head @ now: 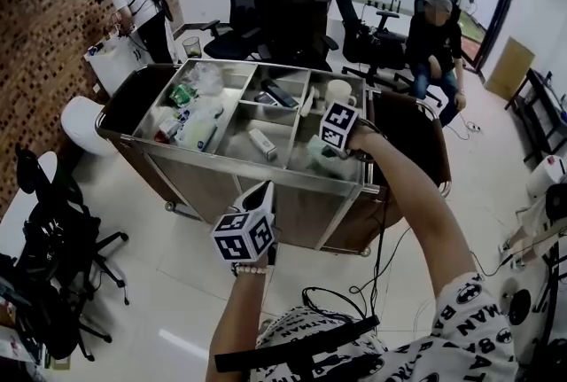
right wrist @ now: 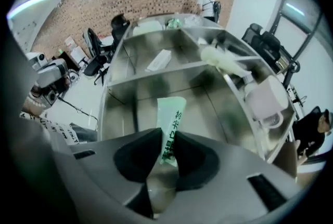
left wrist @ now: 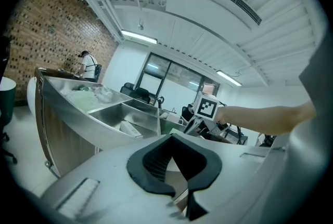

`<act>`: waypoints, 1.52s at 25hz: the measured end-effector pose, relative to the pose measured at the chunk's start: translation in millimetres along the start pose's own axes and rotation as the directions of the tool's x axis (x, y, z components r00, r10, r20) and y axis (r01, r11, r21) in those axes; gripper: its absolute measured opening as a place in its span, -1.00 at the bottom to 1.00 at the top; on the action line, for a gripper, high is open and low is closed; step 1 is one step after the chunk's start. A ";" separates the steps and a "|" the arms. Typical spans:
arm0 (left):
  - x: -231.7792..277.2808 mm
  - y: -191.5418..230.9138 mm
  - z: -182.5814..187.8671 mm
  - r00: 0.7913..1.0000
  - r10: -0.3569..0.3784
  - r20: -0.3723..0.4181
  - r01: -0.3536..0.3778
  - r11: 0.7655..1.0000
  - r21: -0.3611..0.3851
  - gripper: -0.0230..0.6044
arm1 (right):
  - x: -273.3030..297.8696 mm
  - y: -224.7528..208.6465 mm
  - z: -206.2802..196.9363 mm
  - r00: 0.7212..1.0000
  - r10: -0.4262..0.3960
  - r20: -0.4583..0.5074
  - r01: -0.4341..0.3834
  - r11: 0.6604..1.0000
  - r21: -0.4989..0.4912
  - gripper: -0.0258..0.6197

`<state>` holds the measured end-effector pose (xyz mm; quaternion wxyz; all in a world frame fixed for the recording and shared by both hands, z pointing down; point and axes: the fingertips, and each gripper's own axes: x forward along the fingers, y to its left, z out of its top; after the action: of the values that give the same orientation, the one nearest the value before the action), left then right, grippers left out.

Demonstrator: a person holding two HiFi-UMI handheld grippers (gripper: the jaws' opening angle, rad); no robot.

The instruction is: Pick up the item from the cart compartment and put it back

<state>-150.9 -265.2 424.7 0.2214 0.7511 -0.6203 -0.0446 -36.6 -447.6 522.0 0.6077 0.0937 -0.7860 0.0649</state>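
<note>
While the right tool (right wrist: 166, 140) pinches a green sachet (right wrist: 171, 114) over a cart compartment (right wrist: 221, 108), the left tool (left wrist: 171, 140) is pressed together.

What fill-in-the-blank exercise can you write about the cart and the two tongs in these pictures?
1. The right tongs are shut on a pale ____ packet.
2. The left tongs are shut and hold ____.
3. The mug in the cart is ____ in colour.

Missing words: green; nothing; white.
</note>
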 end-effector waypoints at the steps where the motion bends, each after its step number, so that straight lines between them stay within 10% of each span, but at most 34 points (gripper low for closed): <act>1: 0.9 -2.6 3.1 1.000 -0.006 0.007 0.006 1.000 0.008 -0.92 | -10.8 0.9 4.4 0.998 -0.001 0.062 -0.001 1.000 0.021 -0.64; 7: 7.1 -21.5 16.2 0.999 -0.034 0.026 0.032 0.997 0.068 -0.92 | -91.5 20.4 16.8 0.902 -0.056 0.427 0.017 0.995 0.096 -0.64; 16: -1.9 -47.7 28.9 0.996 -0.051 0.072 0.041 0.989 0.141 -0.92 | -218.3 82.8 -17.8 0.577 -0.163 0.800 0.071 0.986 0.150 -0.64; 22: -14.1 -51.3 3.8 0.997 -0.048 0.056 0.039 0.988 0.149 -0.92 | -243.4 125.1 -60.6 0.442 -0.241 0.864 0.103 0.970 0.218 -0.64; 28: -32.0 -55.5 -38.1 0.999 -0.046 0.006 0.045 0.991 0.130 -0.92 | -216.6 156.6 -105.0 0.372 -0.397 0.839 0.099 0.916 0.389 -0.64; 38: -55.8 -46.9 -77.9 0.999 -0.031 -0.040 0.036 0.989 0.143 -0.92 | -137.5 209.9 -134.9 0.351 -0.526 0.775 -0.021 0.823 0.568 -0.64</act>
<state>-94.1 -184.3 464.9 0.1777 0.7762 -0.6048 0.0106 76.6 -204.5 425.6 0.0332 0.3876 -0.9160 0.0983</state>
